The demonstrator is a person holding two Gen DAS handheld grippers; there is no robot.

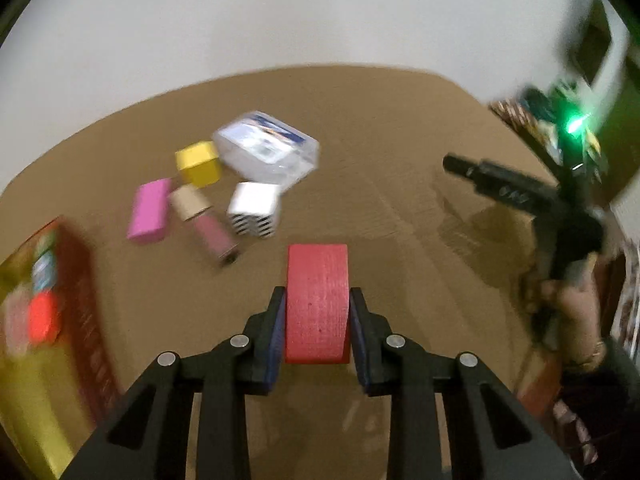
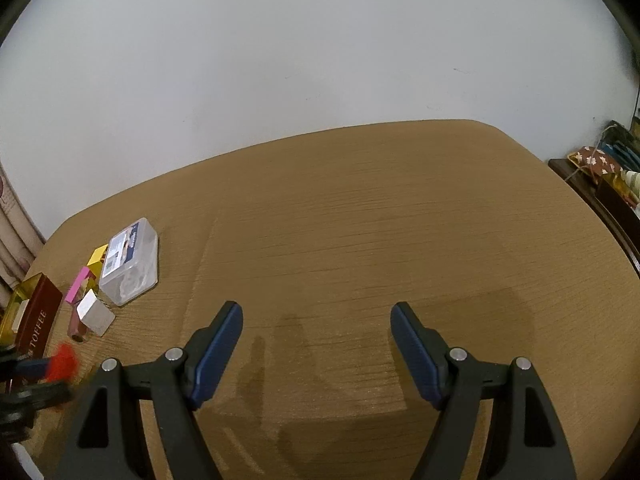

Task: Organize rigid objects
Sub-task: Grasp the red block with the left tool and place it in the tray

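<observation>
Your left gripper [image 1: 318,312] clamps its fingers on the flat sides of a red, matte, rounded block [image 1: 317,300] above the wooden table [image 1: 400,220]; it looks stiff, light, unlikely to slip. Your right gripper [image 2: 316,344] hangs open, empty.

Each camera sits on a claw and looks forward and down along its fingers, close above the brown bench [image 2: 360,216]. The left one looks more steeply. Both see the clear box [image 1: 267,148] [image 2: 130,266] and the white wall behind.
</observation>
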